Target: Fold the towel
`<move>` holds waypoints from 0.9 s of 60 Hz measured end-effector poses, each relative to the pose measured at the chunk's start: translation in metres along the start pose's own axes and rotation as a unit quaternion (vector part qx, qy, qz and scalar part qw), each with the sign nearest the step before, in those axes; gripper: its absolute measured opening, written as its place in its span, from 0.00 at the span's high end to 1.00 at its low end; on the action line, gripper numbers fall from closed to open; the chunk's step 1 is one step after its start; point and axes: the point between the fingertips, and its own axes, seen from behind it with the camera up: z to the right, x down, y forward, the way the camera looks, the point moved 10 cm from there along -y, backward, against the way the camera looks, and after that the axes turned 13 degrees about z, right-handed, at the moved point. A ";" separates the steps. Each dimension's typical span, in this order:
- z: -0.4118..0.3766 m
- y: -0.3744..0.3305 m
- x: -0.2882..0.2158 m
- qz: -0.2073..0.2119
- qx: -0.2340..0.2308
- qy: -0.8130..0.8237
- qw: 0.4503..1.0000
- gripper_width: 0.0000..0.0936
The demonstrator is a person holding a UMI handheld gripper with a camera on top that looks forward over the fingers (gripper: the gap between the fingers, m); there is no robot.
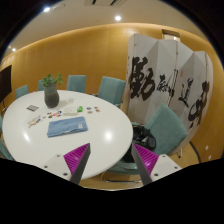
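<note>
Round white table (100, 135) w/ teal chairs (112, 90), calligraphy screen (170, 80), wood wall (90, 50), ceiling spotlights (118, 17).

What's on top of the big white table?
On the round white table lie a folded blue towel, a potted plant and small scattered items too tiny to name. Whatever lies under the towel is covered. The open claw hovers short of it.

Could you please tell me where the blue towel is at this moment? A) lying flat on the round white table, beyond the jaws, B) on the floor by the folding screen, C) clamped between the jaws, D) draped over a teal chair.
A: the blue towel lies flat on the round white table, beyond the gripper, whose jaws stand open and hold nothing.
</note>
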 end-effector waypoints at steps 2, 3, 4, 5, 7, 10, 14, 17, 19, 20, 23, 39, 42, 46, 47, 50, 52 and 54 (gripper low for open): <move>-0.001 0.000 0.001 -0.002 -0.001 0.001 1.000 0.07; -0.001 -0.001 0.002 -0.002 -0.002 0.001 1.000 0.07; -0.001 -0.002 0.003 -0.003 -0.002 0.001 1.000 0.07; -0.001 -0.003 0.005 -0.004 -0.003 0.002 1.000 0.07; 0.000 -0.006 0.009 -0.008 -0.004 0.002 1.000 0.06; -0.003 -0.002 0.019 -0.015 -0.005 0.001 1.000 0.07; -0.006 -0.004 0.030 -0.025 -0.010 0.003 1.000 0.06; -0.024 0.000 0.040 -0.034 -0.016 0.006 0.999 0.08; -0.026 -0.001 0.049 -0.040 -0.026 0.008 0.999 0.08; -0.031 -0.001 0.052 -0.044 -0.031 0.009 0.998 0.08; -0.050 0.000 0.063 -0.054 -0.053 0.011 0.997 0.08; -0.230 0.050 0.096 -0.084 -0.202 -0.017 0.976 0.07; -0.270 0.076 0.094 -0.077 -0.223 -0.021 0.972 0.07; -0.324 0.113 0.091 -0.059 -0.240 -0.023 0.969 0.07; -0.336 0.124 0.090 -0.054 -0.243 -0.023 0.968 0.07; -0.371 0.160 0.090 -0.047 -0.246 -0.022 0.968 0.06; -0.391 0.183 0.091 -0.045 -0.245 -0.021 0.968 0.07; -0.406 0.207 0.090 -0.046 -0.242 -0.021 0.969 0.07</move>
